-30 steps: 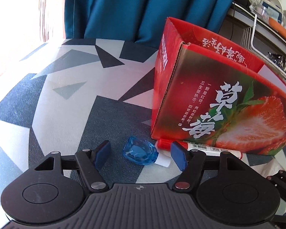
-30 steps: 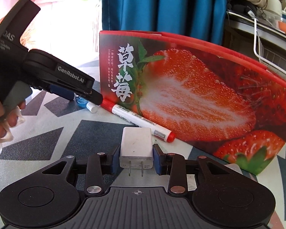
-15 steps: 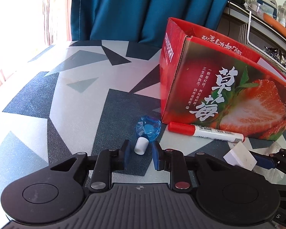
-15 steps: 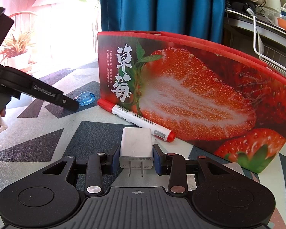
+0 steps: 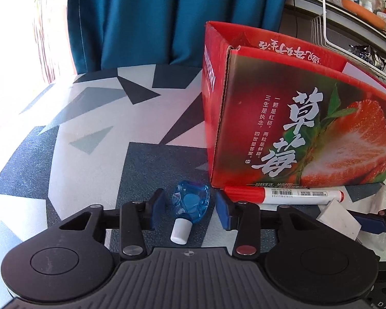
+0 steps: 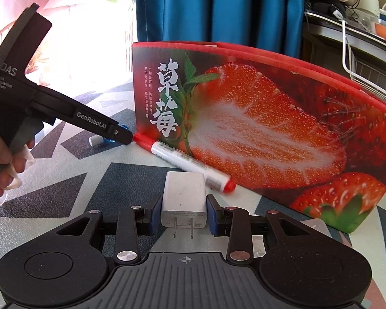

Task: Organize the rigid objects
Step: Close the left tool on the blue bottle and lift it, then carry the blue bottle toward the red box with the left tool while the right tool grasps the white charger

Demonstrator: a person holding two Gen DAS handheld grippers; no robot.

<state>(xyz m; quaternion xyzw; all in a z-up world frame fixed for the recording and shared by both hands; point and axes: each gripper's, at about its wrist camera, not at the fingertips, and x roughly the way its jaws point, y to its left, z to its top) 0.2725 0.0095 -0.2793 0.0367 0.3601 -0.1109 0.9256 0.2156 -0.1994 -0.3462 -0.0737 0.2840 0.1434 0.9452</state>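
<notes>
A small blue faceted bottle (image 5: 190, 202) with a white cap lies on the table between the fingers of my left gripper (image 5: 190, 207), which is open with gaps on both sides. My right gripper (image 6: 184, 212) is shut on a white plug charger (image 6: 184, 202), prongs pointing back at the camera. The charger also shows in the left wrist view (image 5: 338, 217). A red-and-white marker (image 5: 283, 194) lies against the foot of the open red strawberry box (image 5: 283, 118). In the right wrist view the marker (image 6: 182, 158) lies just beyond the charger, and the box (image 6: 257, 128) stands behind it.
The table (image 5: 77, 134) has a grey, white and dark triangle pattern. A blue curtain (image 5: 167, 18) hangs behind it. A white wire rack (image 6: 360, 67) and cluttered shelf stand at the right. The left gripper's body and the hand holding it (image 6: 10, 154) fill the left of the right wrist view.
My left gripper has moved forward so its fingers now flank the blue bottle, and the jaws have widened from half a second ago. The right gripper holds the charger still.
</notes>
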